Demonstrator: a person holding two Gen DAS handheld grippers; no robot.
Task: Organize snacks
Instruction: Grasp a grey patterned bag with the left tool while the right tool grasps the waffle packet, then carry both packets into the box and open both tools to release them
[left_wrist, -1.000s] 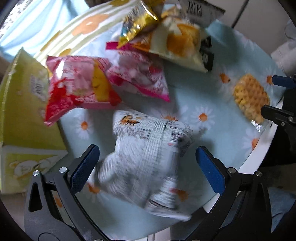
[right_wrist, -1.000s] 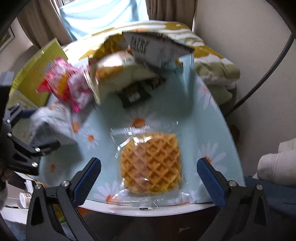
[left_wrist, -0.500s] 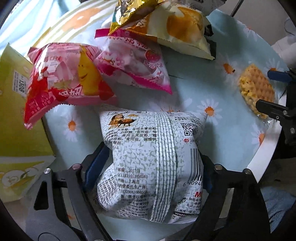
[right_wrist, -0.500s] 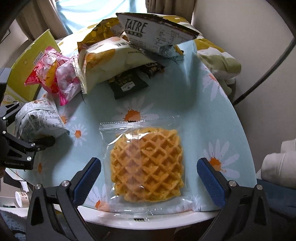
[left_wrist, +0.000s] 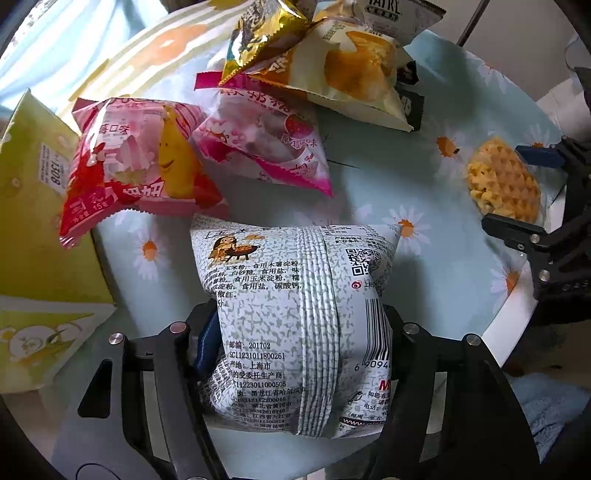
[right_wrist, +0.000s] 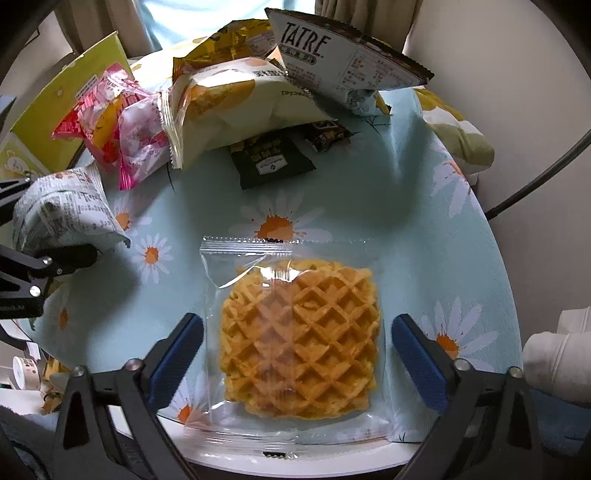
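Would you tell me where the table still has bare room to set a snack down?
Bare cloth lies between the waffle packet, the black sachet and the white printed bag. The far side is crowded with overlapping bags around the Tatre packet.

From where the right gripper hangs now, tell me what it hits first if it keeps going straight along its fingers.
The right gripper would most likely meet the wrapped waffle first: it lies between the open fingers on the daisy tablecloth, neither pad touching it. How far above it the tips are is unclear.
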